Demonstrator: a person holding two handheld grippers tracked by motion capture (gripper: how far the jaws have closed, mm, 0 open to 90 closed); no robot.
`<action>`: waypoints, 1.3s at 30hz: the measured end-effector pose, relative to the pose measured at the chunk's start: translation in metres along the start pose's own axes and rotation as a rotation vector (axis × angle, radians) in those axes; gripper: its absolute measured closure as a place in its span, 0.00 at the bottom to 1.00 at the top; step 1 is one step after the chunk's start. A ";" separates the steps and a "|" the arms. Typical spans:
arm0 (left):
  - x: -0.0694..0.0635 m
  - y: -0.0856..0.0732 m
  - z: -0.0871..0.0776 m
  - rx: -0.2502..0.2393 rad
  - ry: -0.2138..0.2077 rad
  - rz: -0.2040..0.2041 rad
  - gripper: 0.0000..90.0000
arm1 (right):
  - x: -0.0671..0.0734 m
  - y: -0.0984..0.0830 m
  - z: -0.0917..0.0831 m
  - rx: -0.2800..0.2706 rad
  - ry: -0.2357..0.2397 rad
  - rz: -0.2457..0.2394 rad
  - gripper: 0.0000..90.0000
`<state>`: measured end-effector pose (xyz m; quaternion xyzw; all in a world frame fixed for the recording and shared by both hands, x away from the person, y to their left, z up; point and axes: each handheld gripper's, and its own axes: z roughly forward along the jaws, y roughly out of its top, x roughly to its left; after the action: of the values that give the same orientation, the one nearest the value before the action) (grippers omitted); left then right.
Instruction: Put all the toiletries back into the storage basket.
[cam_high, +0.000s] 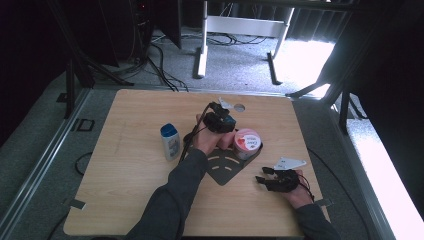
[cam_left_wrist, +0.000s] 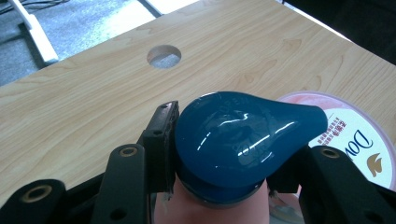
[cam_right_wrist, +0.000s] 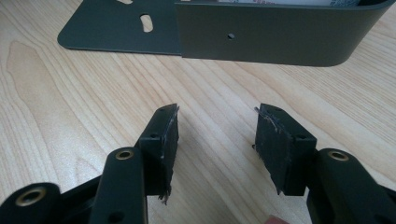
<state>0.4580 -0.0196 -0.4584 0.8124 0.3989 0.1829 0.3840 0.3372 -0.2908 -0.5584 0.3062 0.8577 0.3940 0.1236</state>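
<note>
My left gripper (cam_high: 220, 120) is shut on the glossy blue cap (cam_left_wrist: 243, 135) of a pink bottle (cam_high: 227, 140), near the middle of the table. The left pad (cam_left_wrist: 163, 140) presses against the cap's side; the other pad is hidden behind the cap. Right beside the bottle stands a pink Dove jar (cam_high: 246, 142) (cam_left_wrist: 355, 135) in a dark metal holder (cam_high: 225, 169). My right gripper (cam_high: 265, 178) (cam_right_wrist: 217, 135) hovers low over the bare wood at the front right. It is open with nothing between its pads, and it faces the holder's wall (cam_right_wrist: 261, 37).
A small white bottle with a blue cap (cam_high: 170, 141) stands upright left of the person's forearm. A round hole (cam_high: 239, 107) (cam_left_wrist: 164, 56) is cut in the table near its far edge. Table legs and cables lie on the floor beyond.
</note>
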 end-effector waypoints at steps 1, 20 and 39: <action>0.000 0.000 0.000 0.001 0.003 0.001 0.58 | 0.000 0.000 0.000 0.000 0.000 0.001 0.54; 0.000 -0.005 -0.008 0.016 -0.028 -0.001 0.41 | 0.000 0.000 0.000 0.001 -0.002 -0.001 0.54; 0.002 -0.021 -0.027 0.054 -0.043 0.052 0.48 | 0.000 0.000 0.000 0.001 -0.001 -0.001 0.54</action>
<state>0.4327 0.0033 -0.4577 0.8363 0.3743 0.1643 0.3654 0.3370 -0.2906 -0.5584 0.3060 0.8580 0.3934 0.1243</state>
